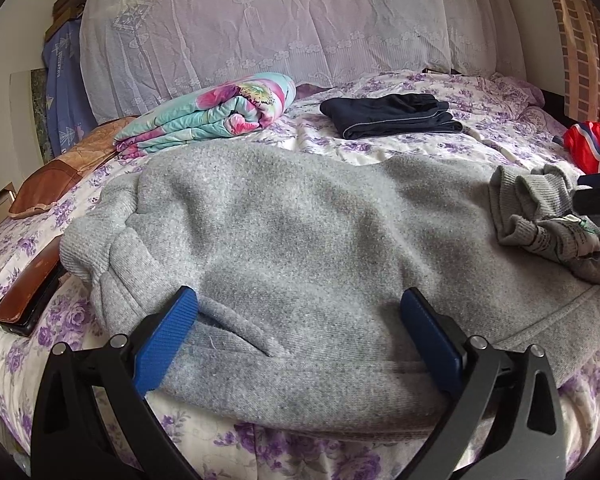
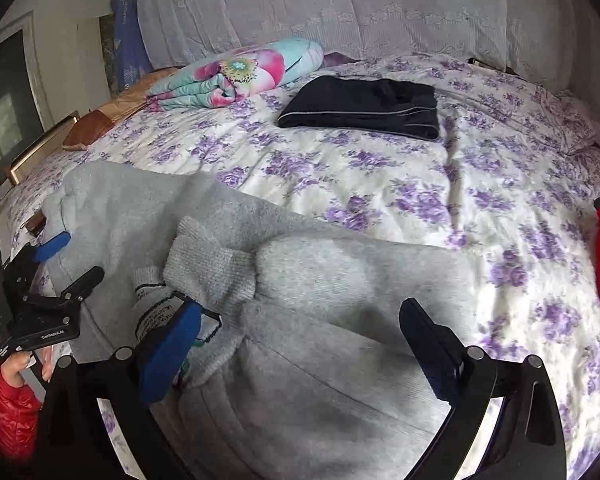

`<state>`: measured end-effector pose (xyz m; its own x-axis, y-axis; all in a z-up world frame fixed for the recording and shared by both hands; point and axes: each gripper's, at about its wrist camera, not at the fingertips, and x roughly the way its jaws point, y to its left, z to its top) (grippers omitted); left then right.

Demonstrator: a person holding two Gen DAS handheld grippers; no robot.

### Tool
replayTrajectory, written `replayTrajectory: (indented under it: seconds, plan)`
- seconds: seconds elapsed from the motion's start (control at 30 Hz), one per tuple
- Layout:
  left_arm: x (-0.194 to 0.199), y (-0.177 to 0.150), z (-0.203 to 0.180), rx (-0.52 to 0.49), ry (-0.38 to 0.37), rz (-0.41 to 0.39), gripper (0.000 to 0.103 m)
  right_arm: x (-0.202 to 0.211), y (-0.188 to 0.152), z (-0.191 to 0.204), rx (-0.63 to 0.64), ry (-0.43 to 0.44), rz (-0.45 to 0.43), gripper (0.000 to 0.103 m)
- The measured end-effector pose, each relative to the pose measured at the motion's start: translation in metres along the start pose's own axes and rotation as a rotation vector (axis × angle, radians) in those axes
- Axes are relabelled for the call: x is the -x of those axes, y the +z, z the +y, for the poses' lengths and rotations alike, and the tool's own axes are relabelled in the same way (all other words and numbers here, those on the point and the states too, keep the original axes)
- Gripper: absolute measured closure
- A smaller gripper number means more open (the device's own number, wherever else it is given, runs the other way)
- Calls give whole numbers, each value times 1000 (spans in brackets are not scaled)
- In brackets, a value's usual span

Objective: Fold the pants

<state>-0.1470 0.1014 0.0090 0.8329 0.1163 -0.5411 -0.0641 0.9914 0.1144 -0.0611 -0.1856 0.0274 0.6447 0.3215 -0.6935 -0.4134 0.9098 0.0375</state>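
Across the near half of the bed (image 2: 380,184), the grey pants (image 1: 300,240) lie spread flat, long axis running from 9 o'clock to 3 o'clock in the left wrist view. Left gripper (image 1: 298,316) sits at 6 o'clock over the near edge of the fabric, jaws spread wide with cloth between them but not pinched. Right gripper (image 2: 300,332) likewise has its jaws fully released, nothing held; the turned-back cuff with its label (image 2: 204,280) lies just beside its left pad at 9 o'clock. Judged from this layout, the fold is part done. The right gripper is nearer the loose cuff end, the left gripper nearer the opposite end, so the next fold would likely carry one end along that long axis. A folded dark garment (image 2: 364,108) rests well apart at 12 o'clock.
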Motion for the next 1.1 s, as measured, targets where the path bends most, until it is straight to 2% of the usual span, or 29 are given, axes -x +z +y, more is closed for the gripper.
replayTrajectory:
  seconds: [0.07, 0.1, 0.13, 0.2, 0.27, 0.3, 0.4, 0.43, 0.5, 0.57, 0.6, 0.63, 0.7, 0.77, 0.9, 0.97, 1.0, 1.1]
  plan:
    - [0, 0, 1, 4, -6, -1, 4, 25, -8, -14, 11, -82, -100, 3]
    - [1, 0, 2, 9, -13, -1, 4, 29, -13, -22, 26, -95, -123, 3]
    - [2, 0, 4, 18, -24, 1, 4, 22, -20, -31, 51, -73, -92, 3]
    - [6, 2, 10, 50, -53, 20, 4, -20, -35, -47, 75, -11, 114, 3]
    - [22, 5, 19, 101, -102, 32, 4, -20, -41, -82, -110, 173, 91, 3]
    - [33, 6, 27, 137, -143, 30, 4, -15, -41, -98, -178, 230, 78, 3]
    - [60, 4, 62, 272, -247, 30, 4, 13, -55, -145, -399, 283, -137, 3]
    - [61, 2, 76, 328, -268, 56, 4, 17, -63, -163, -497, 328, -178, 3]
    - [49, -6, 106, 475, -315, 149, 4, 12, -75, -189, -647, 412, -201, 3]
    - [28, -22, 127, 649, -370, 235, 5, 16, -74, -190, -635, 416, -224, 3]
    - [24, -26, 134, 704, -404, 227, 5, 15, -72, -185, -611, 386, -204, 3]
    - [23, -25, 137, 725, -418, 195, 4, 13, -69, -177, -574, 345, -176, 3]
    - [13, -17, 137, 730, -424, 198, 4, 10, -63, -163, -509, 272, -120, 3]
    - [-2, -7, 133, 717, -378, 229, 4, 0, -56, -152, -473, 230, -80, 3]
    - [-30, 15, 117, 625, -306, 260, 4, 1, -60, -154, -491, 241, -93, 3]
    - [-37, 18, 113, 597, -259, 246, 4, 1, -58, -144, -458, 183, -80, 3]
    - [-39, 19, 109, 575, -234, 234, 4, 1, -55, -134, -406, 148, -72, 3]
    - [-39, 19, 94, 485, -156, 207, 4, -1, -51, -88, -152, 152, -33, 3]
